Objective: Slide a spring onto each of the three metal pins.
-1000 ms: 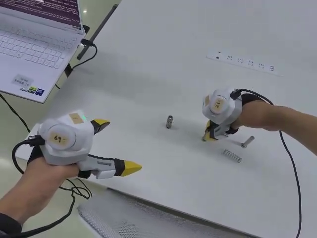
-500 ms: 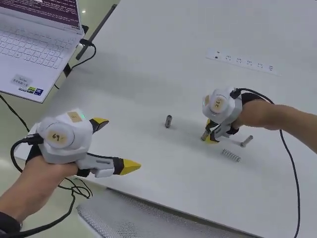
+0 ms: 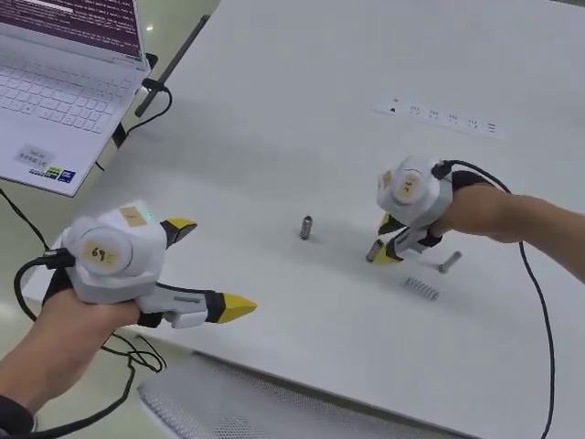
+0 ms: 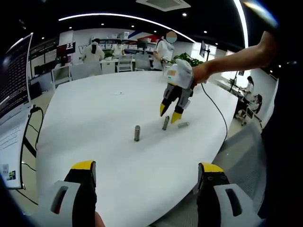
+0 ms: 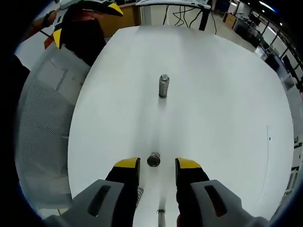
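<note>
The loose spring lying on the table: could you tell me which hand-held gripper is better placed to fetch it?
Right. The right hand-held gripper hovers close to the loose spring and the lying pin, jaws open; the left hand-held gripper sits far off at the edge of the table.

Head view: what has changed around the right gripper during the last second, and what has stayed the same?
The right gripper drew back a little. The upright pin that its fingers hid now stands free just ahead of them, apparently released. The other upright pin with its spring, the lying pin, the loose spring and the open left gripper stayed as they were.
</note>
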`<move>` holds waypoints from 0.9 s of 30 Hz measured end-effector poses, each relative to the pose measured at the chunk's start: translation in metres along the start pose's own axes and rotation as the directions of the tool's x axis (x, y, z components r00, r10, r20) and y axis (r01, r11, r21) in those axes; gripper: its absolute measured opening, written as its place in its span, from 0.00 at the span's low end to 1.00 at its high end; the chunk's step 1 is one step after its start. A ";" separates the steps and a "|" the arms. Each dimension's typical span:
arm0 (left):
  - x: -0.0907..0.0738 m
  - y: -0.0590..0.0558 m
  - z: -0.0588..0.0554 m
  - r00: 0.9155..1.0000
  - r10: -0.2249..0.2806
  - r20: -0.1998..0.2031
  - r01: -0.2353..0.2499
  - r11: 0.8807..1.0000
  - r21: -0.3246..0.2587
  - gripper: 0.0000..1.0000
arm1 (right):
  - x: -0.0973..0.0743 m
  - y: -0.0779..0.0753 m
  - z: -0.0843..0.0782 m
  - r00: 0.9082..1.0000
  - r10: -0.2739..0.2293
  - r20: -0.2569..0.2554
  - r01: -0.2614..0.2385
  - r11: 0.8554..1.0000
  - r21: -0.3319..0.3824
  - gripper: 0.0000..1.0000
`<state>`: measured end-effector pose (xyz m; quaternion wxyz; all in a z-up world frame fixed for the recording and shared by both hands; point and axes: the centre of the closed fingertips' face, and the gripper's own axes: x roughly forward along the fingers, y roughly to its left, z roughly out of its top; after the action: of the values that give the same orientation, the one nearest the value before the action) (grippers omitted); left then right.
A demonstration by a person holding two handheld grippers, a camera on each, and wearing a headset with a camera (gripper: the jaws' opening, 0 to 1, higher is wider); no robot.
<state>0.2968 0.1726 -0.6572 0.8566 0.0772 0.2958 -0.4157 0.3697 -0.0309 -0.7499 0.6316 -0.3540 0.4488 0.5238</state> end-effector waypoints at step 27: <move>0.002 0.002 0.010 1.000 -0.002 0.008 0.002 1.000 0.020 0.86 | -0.050 -0.003 0.012 0.935 -0.139 0.326 0.039 0.955 0.295 0.35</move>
<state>0.3039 0.1684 -0.6502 0.8566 0.0839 0.2881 -0.4198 0.3725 -0.0380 -0.6986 0.7675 -0.1832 0.3858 0.4781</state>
